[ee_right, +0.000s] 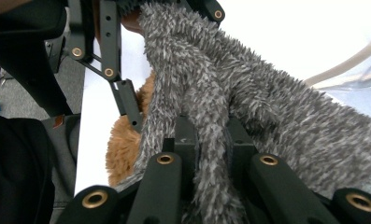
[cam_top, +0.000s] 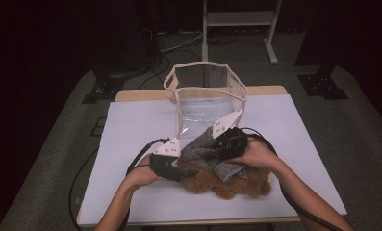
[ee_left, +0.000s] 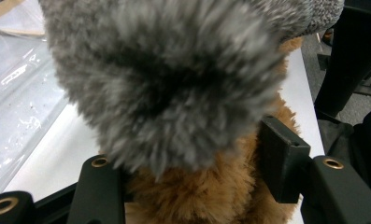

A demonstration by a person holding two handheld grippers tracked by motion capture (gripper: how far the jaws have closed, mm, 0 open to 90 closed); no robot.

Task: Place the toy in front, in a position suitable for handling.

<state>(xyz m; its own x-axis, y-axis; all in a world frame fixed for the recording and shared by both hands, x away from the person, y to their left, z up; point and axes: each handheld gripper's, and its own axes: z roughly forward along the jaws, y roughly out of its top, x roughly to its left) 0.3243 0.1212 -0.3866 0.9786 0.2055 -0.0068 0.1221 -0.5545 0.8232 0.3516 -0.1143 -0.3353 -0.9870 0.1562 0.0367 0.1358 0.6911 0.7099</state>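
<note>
Right tongs [ee_right: 210, 140] clamp one grey fuzzy cloth [ee_right: 267, 107]; left tongs [ee_left: 192, 158] half-open, straddling one brown fuzzy cloth [ee_left: 206, 196].

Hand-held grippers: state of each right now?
Left hand-held gripper: jaws part-open around the brown furry fabric; grip cannot be told.
Right hand-held gripper: shut on the grey fuzzy fabric.

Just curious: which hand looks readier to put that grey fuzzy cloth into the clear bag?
Probably the right. The right gripper is shut on the grey cloth, just before the bag; the left gripper straddles the brown fur.
</note>
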